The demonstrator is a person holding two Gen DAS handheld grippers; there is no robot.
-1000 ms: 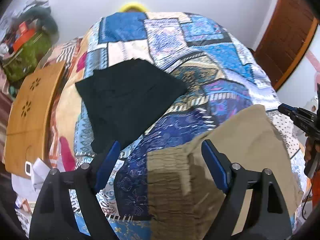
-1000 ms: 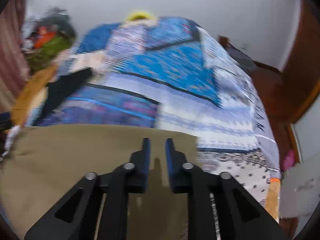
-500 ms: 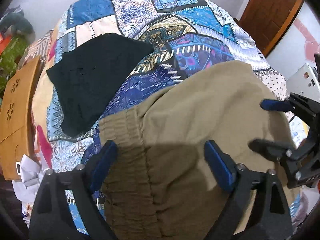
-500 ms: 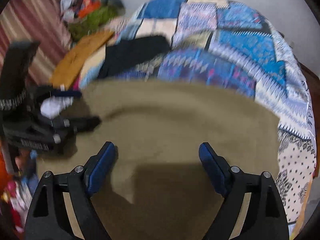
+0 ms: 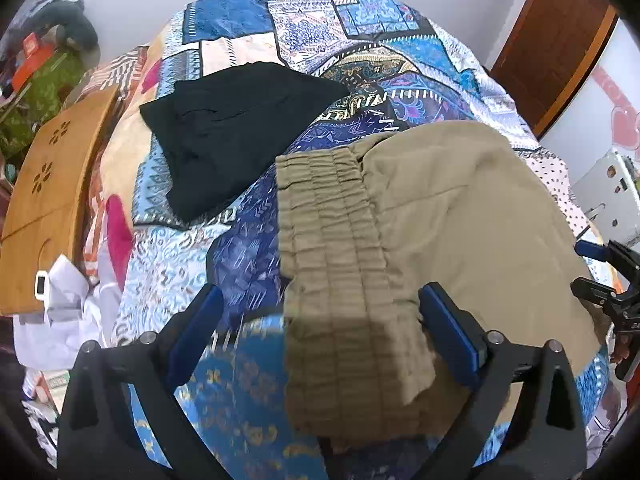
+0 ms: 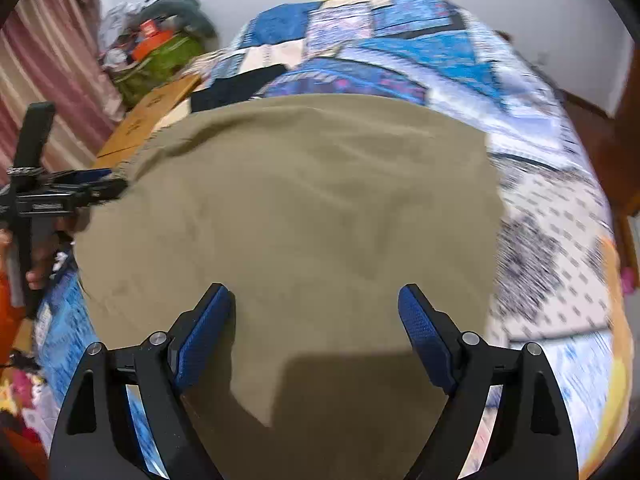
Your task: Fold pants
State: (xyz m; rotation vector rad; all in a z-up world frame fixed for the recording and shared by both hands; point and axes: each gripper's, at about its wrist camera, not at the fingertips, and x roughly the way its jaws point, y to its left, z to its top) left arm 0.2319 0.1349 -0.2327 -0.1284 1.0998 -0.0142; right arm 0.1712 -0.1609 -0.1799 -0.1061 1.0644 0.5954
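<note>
Khaki pants point(image 5: 440, 216) lie folded on the patchwork bedspread point(image 5: 360, 60), elastic waistband point(image 5: 336, 240) toward the left wrist view's centre. My left gripper point(image 5: 320, 320) is open and empty, hovering over the waistband end. My right gripper point(image 6: 316, 316) is open and empty above the plain khaki cloth point(image 6: 304, 208). The right gripper also shows at the right edge of the left wrist view point(image 5: 600, 276); the left gripper shows at the left edge of the right wrist view point(image 6: 76, 192).
A folded black garment point(image 5: 236, 136) lies on the bed beyond the khaki pants. A wooden lap table point(image 5: 52, 192) stands at the bed's left side, with clutter point(image 5: 36, 68) behind it. A brown door point(image 5: 560, 40) is at the right.
The right gripper went from shut to open a second ago and drew back over the pants. The left gripper stayed open and pulled back so the waistband shows between its fingers.
</note>
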